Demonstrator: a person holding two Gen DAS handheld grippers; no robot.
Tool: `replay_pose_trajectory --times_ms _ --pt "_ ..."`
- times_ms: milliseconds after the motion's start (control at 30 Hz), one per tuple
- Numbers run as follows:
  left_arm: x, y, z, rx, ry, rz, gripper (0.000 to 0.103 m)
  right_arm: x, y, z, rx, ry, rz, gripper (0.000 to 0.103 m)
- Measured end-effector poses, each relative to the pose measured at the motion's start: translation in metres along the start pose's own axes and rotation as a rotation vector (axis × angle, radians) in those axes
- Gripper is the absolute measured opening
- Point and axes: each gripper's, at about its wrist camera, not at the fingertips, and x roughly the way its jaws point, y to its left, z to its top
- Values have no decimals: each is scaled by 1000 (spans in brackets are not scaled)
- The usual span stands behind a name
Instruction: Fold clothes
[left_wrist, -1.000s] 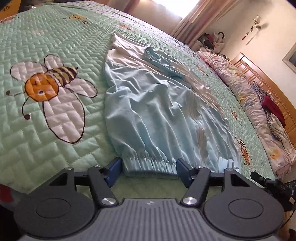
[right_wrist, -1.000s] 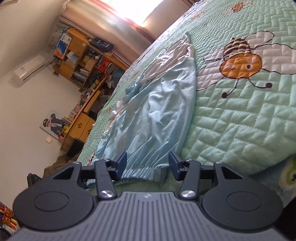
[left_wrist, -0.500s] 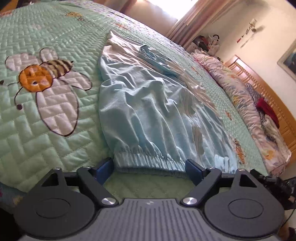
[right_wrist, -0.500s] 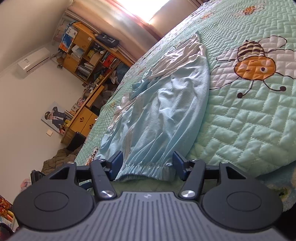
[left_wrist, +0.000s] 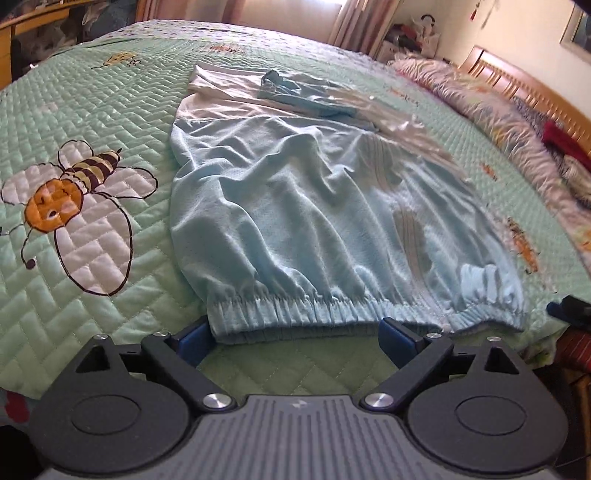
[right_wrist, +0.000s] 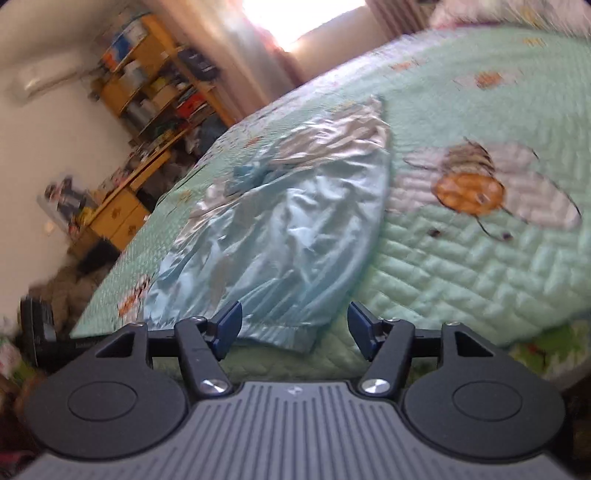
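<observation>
A light blue garment (left_wrist: 314, 206) with an elastic hem (left_wrist: 295, 314) lies spread on a green quilted bedspread (left_wrist: 92, 122); its far end is white. My left gripper (left_wrist: 295, 338) is open at the bed's near edge, its blue pads (left_wrist: 192, 338) either side of the hem's left half, nothing clamped. In the right wrist view the same garment (right_wrist: 288, 236) runs away from me, blurred. My right gripper (right_wrist: 293, 328) is open, the hem's corner (right_wrist: 288, 338) lying between its pads (right_wrist: 360, 325) without being gripped. The right gripper's tip (left_wrist: 569, 308) shows at the left view's right edge.
Bee pictures (left_wrist: 74, 192) are stitched into the bedspread. A floral duvet (left_wrist: 517, 122) and wooden headboard (left_wrist: 524, 85) lie at the right. Shelves and a desk (right_wrist: 147, 110) stand beyond the bed's far side, with curtains (right_wrist: 258, 48) behind.
Both grippers have opened wider and pulled back slightly from the hem. The left view swung to face the hem squarely; the right view is moving and blurred.
</observation>
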Motion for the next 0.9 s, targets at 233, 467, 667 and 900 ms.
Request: replay_pose_trajectory --times_ms 233,467,667,900 --pt "2 -7 2 23 22 37 96 43 59 5 -253 56 62 67" --pt "5 -12 4 39 45 53 98 86 55 -18 -295 146 -8 75" --pt "7 -15 5 45 53 60 102 84 56 -24 -327 131 19 87" --pt "9 -15 7 40 63 56 102 73 63 -16 -283 102 44 89"
